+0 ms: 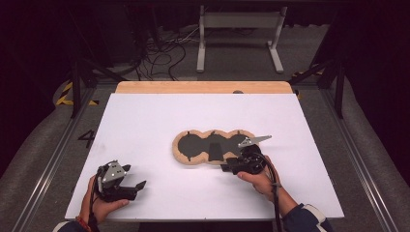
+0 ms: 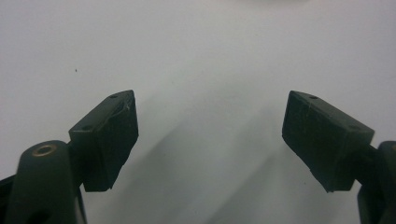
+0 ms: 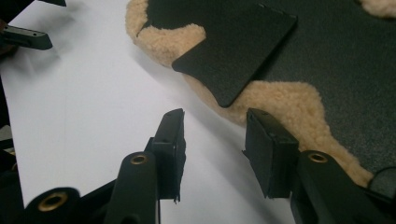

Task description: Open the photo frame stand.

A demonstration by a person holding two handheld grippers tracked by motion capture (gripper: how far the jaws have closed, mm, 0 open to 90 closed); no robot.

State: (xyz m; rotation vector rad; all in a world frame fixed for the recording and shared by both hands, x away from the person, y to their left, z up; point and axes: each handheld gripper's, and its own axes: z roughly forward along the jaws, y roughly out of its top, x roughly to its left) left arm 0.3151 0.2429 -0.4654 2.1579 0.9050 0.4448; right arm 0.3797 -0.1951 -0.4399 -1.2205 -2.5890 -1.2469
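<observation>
Roughly at the centre of the white surface (image 1: 145, 121) lies a tan wooden tray (image 1: 181, 153) with three joined round hollows lined in black. Across its middle hollow rests a flat black piece (image 1: 215, 152), its near end lapping over the tray's front rim toward 6 o'clock. In the right gripper view the same black piece (image 3: 236, 51) lies tilted over the tan rim (image 3: 289, 105), one rounded corner hanging past the edge above the white sheet.

Just off the tray's 5 o'clock corner sits the right tool (image 1: 228, 167), held in the person's right hand (image 1: 261, 181), its jaws pointing toward 9 o'clock along the tray's front edge. In its own view the right tool (image 3: 215, 140) has its jaws partly apart with nothing between them; the black piece lies just beyond the tips, not touched. One jaw stands over the bare sheet, the other just beside the tan rim.

Well apart, toward 8 o'clock from the tray near the front edge of the surface, the left tool (image 1: 138, 186) rests in the left hand (image 1: 99, 205). In its own view the left tool (image 2: 210, 135) stands released, jaws spread wide over bare white sheet, with nothing between them.
</observation>
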